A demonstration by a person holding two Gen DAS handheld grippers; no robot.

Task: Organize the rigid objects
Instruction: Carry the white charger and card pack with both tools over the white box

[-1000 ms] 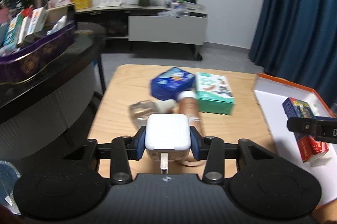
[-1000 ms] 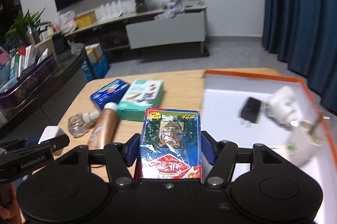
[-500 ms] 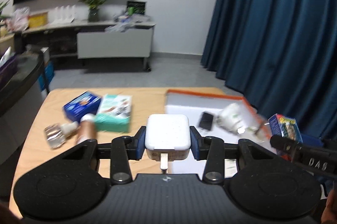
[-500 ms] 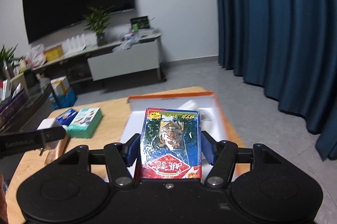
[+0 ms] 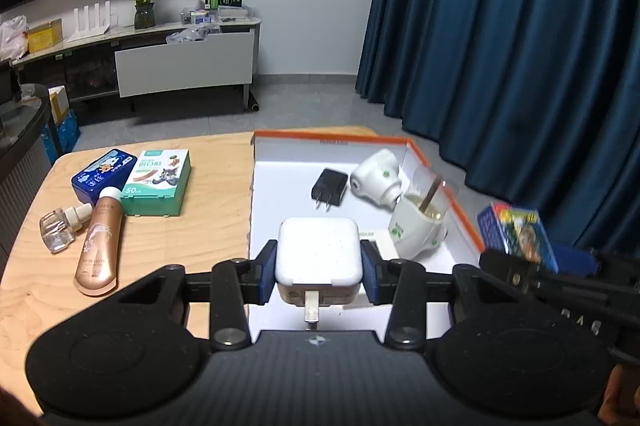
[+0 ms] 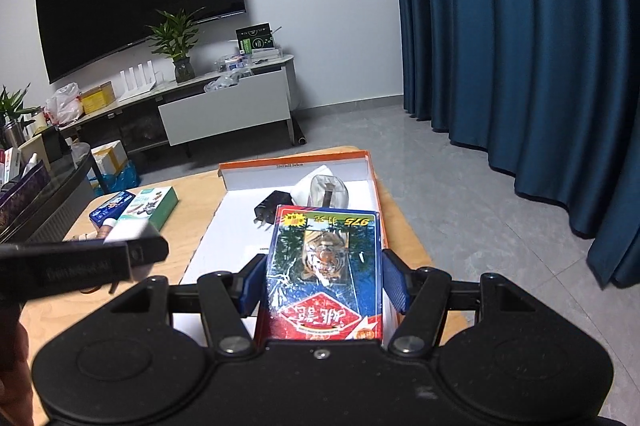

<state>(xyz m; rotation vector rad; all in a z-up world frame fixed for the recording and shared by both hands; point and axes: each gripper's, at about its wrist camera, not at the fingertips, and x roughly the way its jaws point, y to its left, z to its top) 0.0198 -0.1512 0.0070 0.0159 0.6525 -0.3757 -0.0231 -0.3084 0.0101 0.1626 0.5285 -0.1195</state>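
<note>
1. Tray (image 5: 256,226), white with an orange rim, is seen on the right part of the wooden table (image 5: 216,178); both grippers are held over its near end.
2. Left gripper (image 5: 319,266) is clamped on a white charger block (image 5: 318,250), its metal prong pointing back at the camera; block is held above the tray's near-left area.
3. Right gripper (image 6: 324,282) is pinched on a blue card box (image 6: 324,266) with a tiger print, held flat over the tray's near-right edge.
4. Inside the tray, far end: black plug adapter (image 5: 329,188), white rounded device (image 5: 376,178) lying tilted, white cup-like unit (image 5: 416,230) with a clear top just beside the right wall. Contact between the two white items cannot be judged.
5. Left of the tray, on bare table: green box (image 5: 156,182), blue tin (image 5: 102,176) touching it, bronze tube (image 5: 100,246) lying along its near side, small clear bottle (image 5: 58,232) beside the tube.
</note>
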